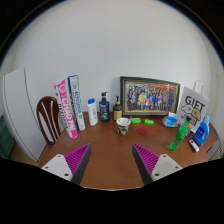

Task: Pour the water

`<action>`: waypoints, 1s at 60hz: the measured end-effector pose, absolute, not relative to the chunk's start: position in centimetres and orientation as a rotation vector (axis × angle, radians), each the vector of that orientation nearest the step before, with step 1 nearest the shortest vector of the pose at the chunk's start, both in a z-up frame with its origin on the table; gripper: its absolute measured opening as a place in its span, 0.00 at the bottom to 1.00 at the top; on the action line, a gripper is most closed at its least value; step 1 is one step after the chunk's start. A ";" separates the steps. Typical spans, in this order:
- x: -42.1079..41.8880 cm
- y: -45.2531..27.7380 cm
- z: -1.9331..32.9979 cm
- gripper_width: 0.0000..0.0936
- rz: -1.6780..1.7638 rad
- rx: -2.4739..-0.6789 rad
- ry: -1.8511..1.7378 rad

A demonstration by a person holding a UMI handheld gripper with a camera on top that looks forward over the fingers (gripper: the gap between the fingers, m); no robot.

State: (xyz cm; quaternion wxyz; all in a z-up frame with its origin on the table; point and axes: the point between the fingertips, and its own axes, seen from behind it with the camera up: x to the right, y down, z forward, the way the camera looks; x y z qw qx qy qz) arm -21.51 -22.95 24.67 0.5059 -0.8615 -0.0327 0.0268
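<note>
My gripper [112, 160] is open and empty, its two magenta-padded fingers [78, 158] spread wide over the brown wooden table [110, 150]. Well beyond the fingers, at the back of the table, a white patterned mug [123, 125] stands in front of a framed group photo [149, 96]. To the mug's left stand a dark blue pump bottle [104, 107], a small dark bottle [116, 106] and a white bottle [92, 111]. Nothing lies between the fingers.
Tall pink and blue-white boxes [67, 106] stand at the back left, next to a wooden chair [48, 118]. A white "GIFT" bag [192, 103], blue items [201, 131] and green objects [178, 138] crowd the right side. Small green and pink things [143, 122] lie by the mug.
</note>
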 end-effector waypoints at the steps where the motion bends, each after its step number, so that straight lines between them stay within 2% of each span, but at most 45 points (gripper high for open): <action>1: -21.5 -22.9 24.6 0.91 0.065 -2.079 -0.077; 17: -19.6 -22.5 23.7 0.90 0.049 -2.102 -0.034; 27: -15.4 -22.8 22.0 0.90 -0.009 -2.097 -0.019; 45: -0.9 -23.7 16.7 0.90 -0.128 -2.087 0.089; 60: 11.3 -18.9 13.4 0.90 -0.171 -2.032 0.150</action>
